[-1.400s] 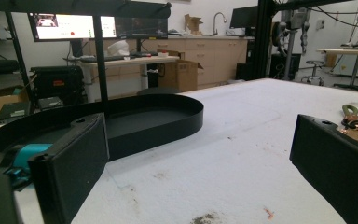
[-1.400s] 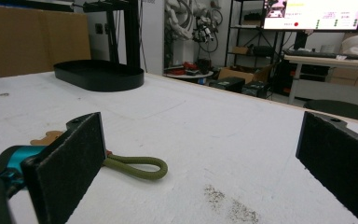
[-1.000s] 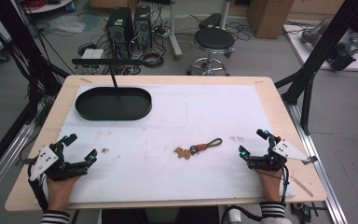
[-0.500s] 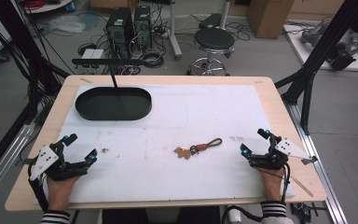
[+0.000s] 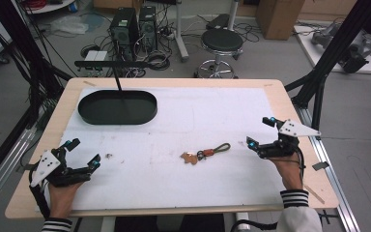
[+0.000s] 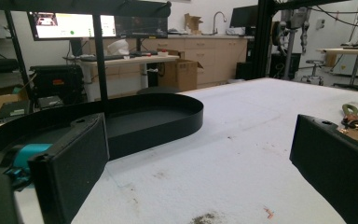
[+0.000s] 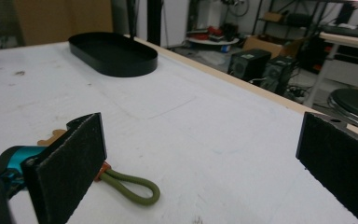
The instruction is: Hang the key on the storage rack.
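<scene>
A keychain (image 5: 205, 153) with a brown tag and an olive-green cord loop lies on the white mat right of centre. My right gripper (image 5: 260, 132) is open just to its right, with nothing between the jaws. In the right gripper view the green loop (image 7: 135, 186) lies beside the left jaw, in front of the open right gripper (image 7: 205, 163). My left gripper (image 5: 83, 152) rests open at the front left, far from the keychain. In the left gripper view, the left gripper (image 6: 200, 172) faces the black oval tray (image 6: 121, 121), and the keychain (image 6: 352, 126) shows above the right jaw.
The empty black oval tray (image 5: 117, 107) sits at the back left of the mat, with a thin black stand (image 5: 118, 79) rising behind it. The tray (image 7: 114, 53) also lies far off in the right gripper view. A stool (image 5: 221, 41) and computer towers stand on the floor beyond the table.
My right gripper has shifted slightly away from the front edge, and its jaws look a little wider apart. The left gripper and the keychain have stayed put.
</scene>
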`<action>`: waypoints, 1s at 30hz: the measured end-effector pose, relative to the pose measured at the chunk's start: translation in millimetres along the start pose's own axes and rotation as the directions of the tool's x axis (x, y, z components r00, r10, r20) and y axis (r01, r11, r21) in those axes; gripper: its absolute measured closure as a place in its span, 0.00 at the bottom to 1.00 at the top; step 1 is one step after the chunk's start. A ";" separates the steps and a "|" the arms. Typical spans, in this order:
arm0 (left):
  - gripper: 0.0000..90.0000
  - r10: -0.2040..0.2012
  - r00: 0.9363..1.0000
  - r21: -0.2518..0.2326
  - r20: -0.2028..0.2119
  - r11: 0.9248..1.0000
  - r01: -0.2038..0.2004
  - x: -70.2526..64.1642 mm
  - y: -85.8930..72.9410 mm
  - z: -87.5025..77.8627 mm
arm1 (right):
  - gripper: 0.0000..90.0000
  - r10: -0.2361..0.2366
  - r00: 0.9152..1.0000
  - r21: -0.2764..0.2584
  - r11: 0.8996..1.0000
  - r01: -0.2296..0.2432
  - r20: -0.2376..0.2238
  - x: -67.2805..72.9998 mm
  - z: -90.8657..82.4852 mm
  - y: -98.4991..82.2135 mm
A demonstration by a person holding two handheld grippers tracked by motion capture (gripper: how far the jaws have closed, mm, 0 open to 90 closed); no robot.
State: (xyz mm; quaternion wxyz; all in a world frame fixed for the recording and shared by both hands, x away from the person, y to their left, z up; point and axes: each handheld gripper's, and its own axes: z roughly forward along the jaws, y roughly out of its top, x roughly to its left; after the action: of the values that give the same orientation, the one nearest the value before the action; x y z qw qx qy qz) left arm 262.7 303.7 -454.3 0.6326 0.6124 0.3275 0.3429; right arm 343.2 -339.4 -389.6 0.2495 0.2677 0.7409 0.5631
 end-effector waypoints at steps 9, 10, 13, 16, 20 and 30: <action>0.06 -0.001 1.000 0.001 -0.002 1.000 0.001 0.3 0.1 0.3 | 0.01 -0.104 0.985 0.153 0.980 0.126 -0.140 -1.3 34.3 37.5; 0.05 -0.002 1.000 0.002 -0.002 1.000 0.002 0.3 0.1 0.3 | 0.01 -0.111 0.982 0.166 0.977 0.137 -0.154 -1.4 37.8 39.4; 0.05 -0.001 1.000 0.002 -0.002 1.000 0.001 0.3 0.0 0.3 | 0.01 -0.118 0.974 0.204 0.966 0.157 -0.192 -1.3 46.2 42.8; 0.05 -0.002 1.000 0.004 -0.001 1.000 0.002 0.3 0.1 0.4 | 0.01 -0.131 0.963 0.238 0.953 0.188 -0.236 -0.2 55.0 45.2; 0.05 -0.002 1.000 0.003 -0.001 1.000 0.002 0.3 0.1 0.5 | 0.01 -0.156 0.952 0.283 0.931 0.231 -0.263 -1.1 64.5 46.5; 0.05 -0.002 1.000 0.004 -0.002 1.000 0.002 0.3 0.1 0.4 | 0.01 -0.193 0.907 0.366 0.868 0.336 -0.374 6.7 87.4 50.1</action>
State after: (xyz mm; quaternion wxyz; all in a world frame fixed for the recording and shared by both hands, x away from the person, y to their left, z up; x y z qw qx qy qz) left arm 263.2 303.7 -454.2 0.6314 0.6130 0.3295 0.3420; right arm 402.8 -262.5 -362.6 0.1358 0.1134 0.9056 0.3854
